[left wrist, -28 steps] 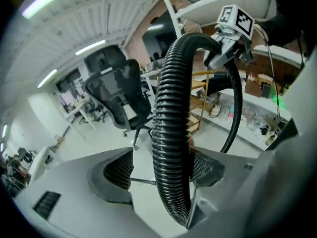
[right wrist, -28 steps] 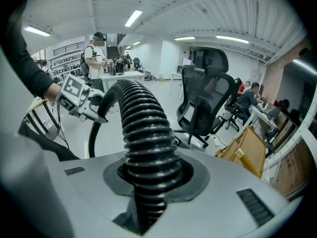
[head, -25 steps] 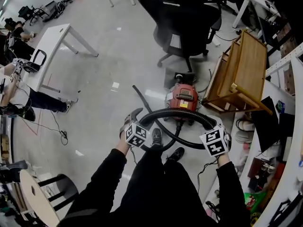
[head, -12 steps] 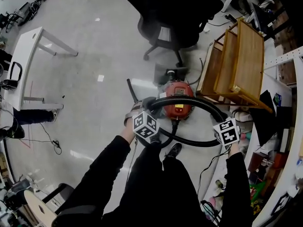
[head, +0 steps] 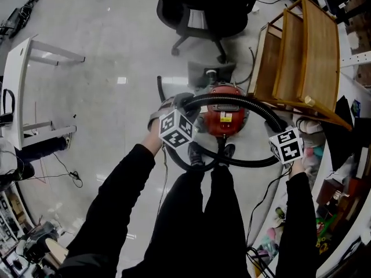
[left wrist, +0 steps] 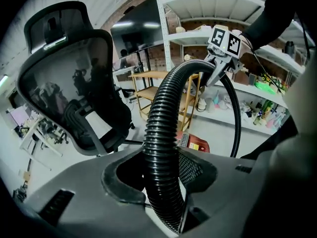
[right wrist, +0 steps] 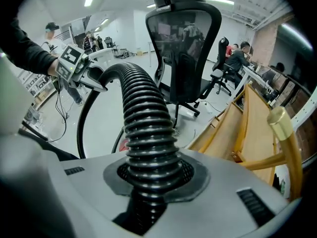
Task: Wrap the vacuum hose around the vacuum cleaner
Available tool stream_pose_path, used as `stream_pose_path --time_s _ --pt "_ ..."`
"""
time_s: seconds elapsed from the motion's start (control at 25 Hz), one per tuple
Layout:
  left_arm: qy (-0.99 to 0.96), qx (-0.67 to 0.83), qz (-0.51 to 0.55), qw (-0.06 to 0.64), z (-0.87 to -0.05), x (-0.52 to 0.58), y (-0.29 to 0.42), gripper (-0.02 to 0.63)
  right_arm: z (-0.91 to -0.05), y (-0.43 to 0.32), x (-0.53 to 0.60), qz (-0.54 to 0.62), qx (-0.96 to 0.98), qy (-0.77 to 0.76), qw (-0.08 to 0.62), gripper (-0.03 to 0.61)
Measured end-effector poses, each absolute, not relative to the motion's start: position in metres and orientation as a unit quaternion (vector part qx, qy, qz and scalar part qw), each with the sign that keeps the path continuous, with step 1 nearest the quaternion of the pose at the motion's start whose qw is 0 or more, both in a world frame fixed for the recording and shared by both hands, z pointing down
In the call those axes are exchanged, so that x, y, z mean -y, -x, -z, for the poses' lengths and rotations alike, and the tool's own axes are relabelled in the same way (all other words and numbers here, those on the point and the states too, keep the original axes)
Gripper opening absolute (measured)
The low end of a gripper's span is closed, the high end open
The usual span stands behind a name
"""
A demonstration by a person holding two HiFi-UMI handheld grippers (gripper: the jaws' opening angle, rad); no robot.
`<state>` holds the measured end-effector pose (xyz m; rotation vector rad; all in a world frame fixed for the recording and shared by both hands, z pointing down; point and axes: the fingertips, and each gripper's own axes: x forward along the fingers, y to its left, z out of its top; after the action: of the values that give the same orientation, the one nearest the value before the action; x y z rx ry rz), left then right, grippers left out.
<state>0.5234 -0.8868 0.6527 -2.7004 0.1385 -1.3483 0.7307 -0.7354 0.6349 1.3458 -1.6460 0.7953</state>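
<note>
A red vacuum cleaner (head: pixel 225 117) stands on the floor just ahead of the person's feet. Its black ribbed hose (head: pixel 232 100) arcs over the cleaner's far side, stretched between both grippers. A thinner loop runs back round the near side. My left gripper (head: pixel 181 104), left of the cleaner, is shut on the hose (left wrist: pixel 161 148), which sits pinched between the jaws. My right gripper (head: pixel 277 129), right of the cleaner, is shut on the hose (right wrist: pixel 146 128) too. Each gripper view shows the other gripper across the arc: the right one (left wrist: pixel 218 68) and the left one (right wrist: pixel 91 78).
A black office chair (head: pixel 203 10) stands just beyond the cleaner. A wooden shelf unit (head: pixel 301 57) lies tipped at the right, close to the right gripper. A white table (head: pixel 23 86) is at far left. Cluttered shelving lines the right edge, and cables (head: pixel 264 198) trail on the floor.
The left gripper closed on the hose and moved right toward the cleaner. The hose arc, earlier on the cleaner's near side, now lies over its far side.
</note>
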Motion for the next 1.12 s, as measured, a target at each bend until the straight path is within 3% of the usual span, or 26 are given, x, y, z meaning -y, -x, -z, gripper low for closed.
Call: stream_pose_path --time_s 1.0,1.12 --pt "0.851 0.056 0.515 0.084 -0.838 0.934 -0.636 0.186 -0.884 -0.790 0.742 -0.450 0.619 -0.571 0.299 0.112" --pt "0.845 0.079 0.522 0.087 -0.854 0.942 -0.648 0.186 -0.902 -0.793 0.745 -0.469 0.614 -0.572 0.275 0.164"
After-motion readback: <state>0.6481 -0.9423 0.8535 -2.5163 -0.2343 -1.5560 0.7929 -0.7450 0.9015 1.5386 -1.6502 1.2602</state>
